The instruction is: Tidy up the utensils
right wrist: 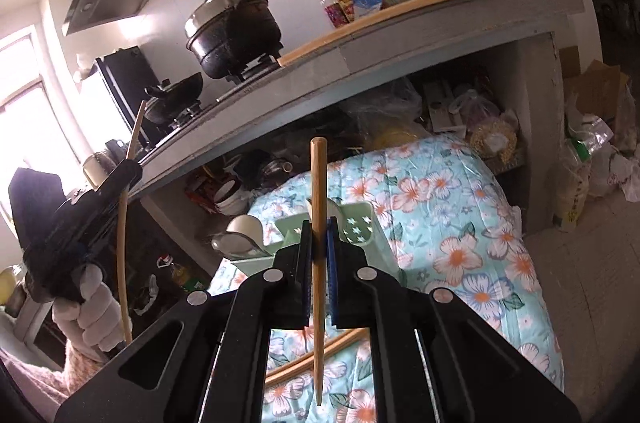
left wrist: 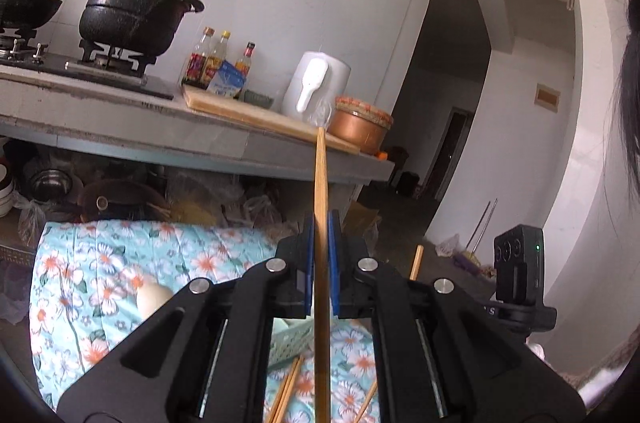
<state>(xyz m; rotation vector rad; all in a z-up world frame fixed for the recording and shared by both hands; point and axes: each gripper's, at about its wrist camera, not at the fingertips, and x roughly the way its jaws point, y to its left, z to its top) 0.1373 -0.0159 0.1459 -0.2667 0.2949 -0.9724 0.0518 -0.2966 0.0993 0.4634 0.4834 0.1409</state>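
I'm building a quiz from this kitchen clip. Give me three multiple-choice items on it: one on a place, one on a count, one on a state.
1. Where does the green utensil holder sit?
A. on the flowered cloth
B. on the stove
C. on the floor

2. How many bottles stand in a row on the counter?
A. one
B. three
C. five

3. What is the right gripper doing?
A. open and empty
B. shut on a spoon
C. shut on a chopstick

Answers: 1 A, cloth shows all around the holder. 2 B, three caps show. 3 C, the stick is pinched between its jaws.
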